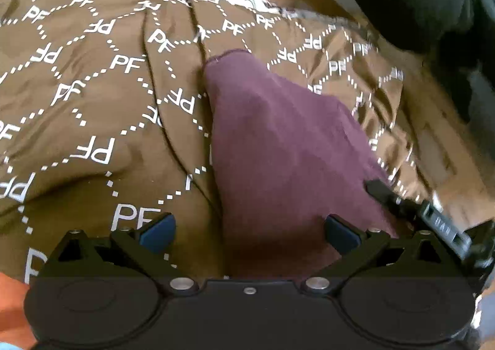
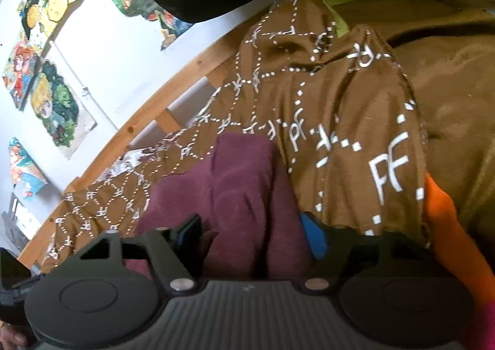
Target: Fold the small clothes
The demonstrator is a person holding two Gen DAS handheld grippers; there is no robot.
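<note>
- Left wrist view: the left tool [image 1: 249,234] has its blue pads [image 1: 159,232] spread wide, nothing between them, hovering low over a maroon garment [image 1: 287,149].
- The maroon garment lies on a brown cloth printed with white "PF" letters [image 1: 92,71], its stitched hem pointing away from the camera.
- Only this view shows the other tool's black finger [image 1: 379,190] at the garment's right edge; whether it touches the fabric I cannot tell.
- A black bulky garment [image 1: 417,0] sits at the top right, and an orange cloth [image 1: 12,303] peeks in at the bottom left.
- Right wrist view: the right tool [image 2: 252,234] is partly open, and the maroon garment [image 2: 235,195] bunches up between its fingers; a firm grip I cannot confirm.
- The blue pad [image 2: 314,238] sits tucked under the edge of the brown PF cloth [image 2: 340,102].
- Only this view shows a wooden bed rail [image 2: 173,87], a white wall with colourful cartoon pictures [image 2: 55,105], and a tan blanket [image 2: 458,87] at right.
- The orange cloth [image 2: 448,226] runs along the brown cloth's right edge.
</note>
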